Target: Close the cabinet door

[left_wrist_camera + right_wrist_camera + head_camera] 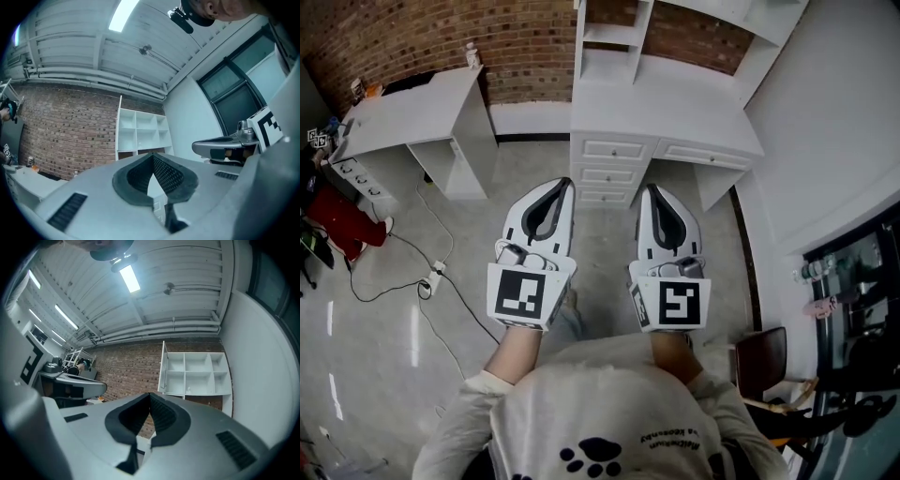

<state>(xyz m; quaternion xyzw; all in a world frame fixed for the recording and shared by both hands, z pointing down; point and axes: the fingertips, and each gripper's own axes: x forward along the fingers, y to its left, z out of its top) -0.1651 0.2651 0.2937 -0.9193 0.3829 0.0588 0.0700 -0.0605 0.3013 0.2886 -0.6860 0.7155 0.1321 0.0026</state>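
Facing the white cabinet (661,108) at upper centre, I hold my left gripper (563,187) and right gripper (651,193) closed and empty, well short, apparently to push its seemingly ajar door (163,366).

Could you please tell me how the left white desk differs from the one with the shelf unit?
The left desk carries a bottle and small items; the desk with the shelf unit has a bare top. That desk shows drawer fronts; the left desk shows open shelves. Both are white.
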